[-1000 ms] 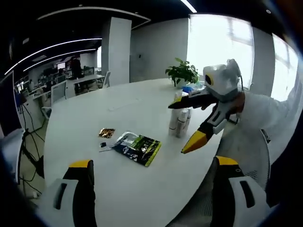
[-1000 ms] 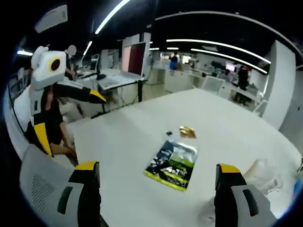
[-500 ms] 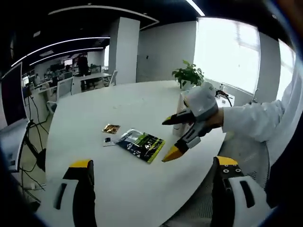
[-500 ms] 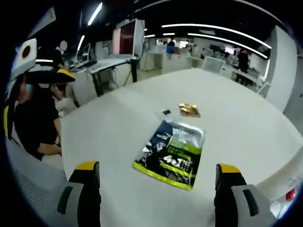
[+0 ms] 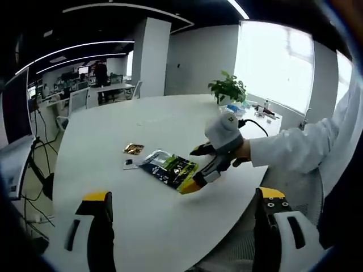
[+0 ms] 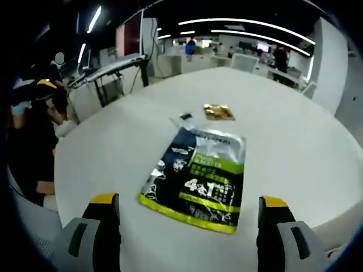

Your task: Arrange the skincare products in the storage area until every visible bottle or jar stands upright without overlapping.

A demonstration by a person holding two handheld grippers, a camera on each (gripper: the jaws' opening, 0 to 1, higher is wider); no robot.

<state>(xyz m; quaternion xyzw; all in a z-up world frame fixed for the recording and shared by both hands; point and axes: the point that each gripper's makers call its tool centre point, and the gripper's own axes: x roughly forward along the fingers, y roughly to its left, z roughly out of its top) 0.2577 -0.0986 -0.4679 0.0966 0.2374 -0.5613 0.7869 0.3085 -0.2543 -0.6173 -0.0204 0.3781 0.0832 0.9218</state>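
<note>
A dark foil pouch with green and yellow print (image 6: 198, 175) lies flat on the white round table (image 6: 295, 136); the left gripper view has it as the pouch (image 5: 170, 169) at mid-table. My right gripper (image 6: 189, 199) is open, and the pouch's near edge lies between its two jaws. In the left gripper view the right gripper (image 5: 194, 169) reaches in from the right, held by a white-sleeved arm, jaws spread just over the pouch's right end. My left gripper (image 5: 184, 195) is open and empty, back at the table's near edge.
A small gold packet (image 6: 218, 111) and a tiny dark square item (image 6: 185, 115) lie just beyond the pouch. A potted plant (image 5: 228, 89) and some small things stand at the far right edge. A person in dark clothes (image 6: 28, 141) is at the left. Office desks behind.
The right gripper has come down and forward from above the upright bottles to just over the pouch, which now looms larger in its view. The left gripper has shifted only slightly.
</note>
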